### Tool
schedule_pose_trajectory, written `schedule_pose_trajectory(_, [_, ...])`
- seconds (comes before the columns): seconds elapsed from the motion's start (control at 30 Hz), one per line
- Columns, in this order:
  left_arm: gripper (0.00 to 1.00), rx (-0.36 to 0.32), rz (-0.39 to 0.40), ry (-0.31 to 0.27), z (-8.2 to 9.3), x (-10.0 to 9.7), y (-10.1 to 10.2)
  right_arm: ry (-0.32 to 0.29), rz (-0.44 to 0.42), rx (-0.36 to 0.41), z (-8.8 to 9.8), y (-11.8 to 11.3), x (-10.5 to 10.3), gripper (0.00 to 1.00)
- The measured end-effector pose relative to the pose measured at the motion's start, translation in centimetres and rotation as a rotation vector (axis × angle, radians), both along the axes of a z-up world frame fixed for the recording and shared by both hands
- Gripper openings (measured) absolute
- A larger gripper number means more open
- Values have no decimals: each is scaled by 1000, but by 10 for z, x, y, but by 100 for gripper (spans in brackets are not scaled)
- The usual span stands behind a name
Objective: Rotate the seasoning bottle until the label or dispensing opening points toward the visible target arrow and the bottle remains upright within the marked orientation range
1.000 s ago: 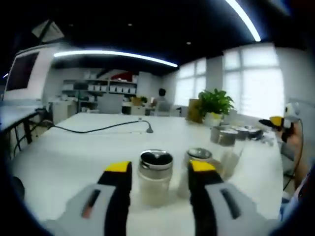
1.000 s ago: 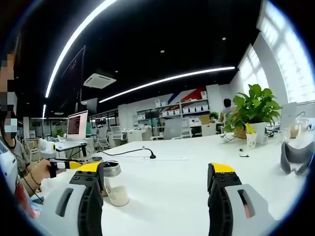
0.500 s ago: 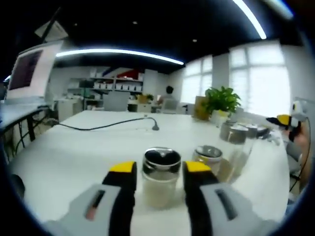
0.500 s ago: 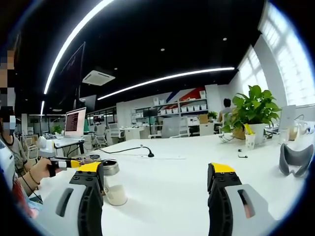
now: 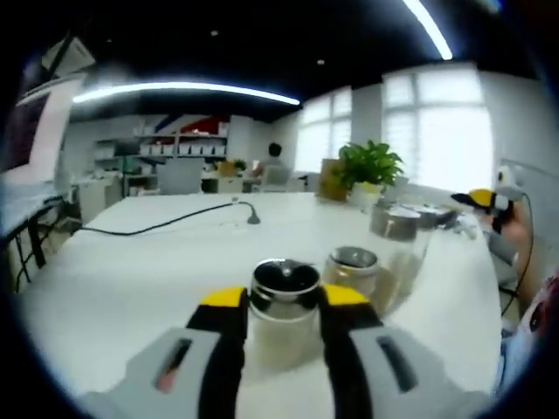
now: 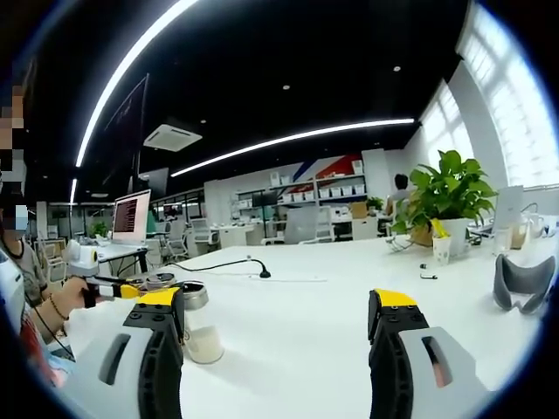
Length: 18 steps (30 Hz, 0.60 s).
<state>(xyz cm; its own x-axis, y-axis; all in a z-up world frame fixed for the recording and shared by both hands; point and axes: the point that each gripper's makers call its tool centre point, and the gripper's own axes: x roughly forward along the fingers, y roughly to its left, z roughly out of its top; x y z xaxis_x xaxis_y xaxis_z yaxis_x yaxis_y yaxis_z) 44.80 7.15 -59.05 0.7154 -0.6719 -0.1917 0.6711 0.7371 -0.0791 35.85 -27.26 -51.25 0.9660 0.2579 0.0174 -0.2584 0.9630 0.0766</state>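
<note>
A glass seasoning bottle (image 5: 282,314) with a shiny metal lid stands upright on the white table (image 5: 131,279), holding pale contents. My left gripper (image 5: 282,301) has its yellow-tipped jaws pressed against both sides of the bottle just under the lid. In the right gripper view the same bottle (image 6: 203,342) stands at the left, with the left gripper (image 6: 118,289) reaching in at lid height from a person's hand. My right gripper (image 6: 279,305) is open over bare table with nothing between its jaws. It also shows far right in the left gripper view as the right gripper (image 5: 479,201).
A second lidded jar (image 5: 352,267) stands just right of the bottle, and taller jars (image 5: 397,229) behind it. A black cable (image 5: 166,223) crosses the far table. A potted plant (image 6: 450,192), small cup (image 6: 441,250) and grey object (image 6: 522,284) sit to the right.
The left gripper's jaws have drawn in from either side of the bottle until they touch it. The right gripper stays open and almost still.
</note>
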Motion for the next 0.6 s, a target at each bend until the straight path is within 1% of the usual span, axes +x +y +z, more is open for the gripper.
schedule_pose_trajectory(0.03, [34,1,-13,8,0,-1,1,1,2,-5,0,1,0,90])
schedule_pose_trajectory(0.07, [33,33,-68,2,0,-2,0,2,7,-5,-1,2,0,90])
schedule_pose_trajectory(0.13, [34,57,-123,14,-1,-3,-1,2,13,-2,-1,4,1,90])
schedule_pose_trajectory(0.23, [33,89,-218,22,-2,-4,0,9,13,-22,-2,5,1,90])
schedule_pose_trajectory(0.37, [33,92,-346,53,-3,-6,-1,4,16,-4,-2,3,1,90])
schedule_pose_trajectory(0.4, [34,89,-395,61,-4,-8,-1,5,15,-2,-2,3,1,90])
schedule_pose_trajectory(0.43, [34,83,-461,67,-4,-10,-1,7,14,-1,-2,3,1,90])
schedule_pose_trajectory(0.47, [34,88,-503,58,-4,-12,-1,7,13,-3,-3,3,2,90])
schedule_pose_trajectory(0.5, [34,95,-554,55,-5,-14,0,2,15,-17,-2,3,2,90])
schedule_pose_trajectory(0.53, [34,97,-600,64,-5,-16,1,-3,21,-36,-1,5,1,90])
schedule_pose_trajectory(0.6, [34,89,-661,53,-4,-17,1,-14,36,-52,1,10,0,90])
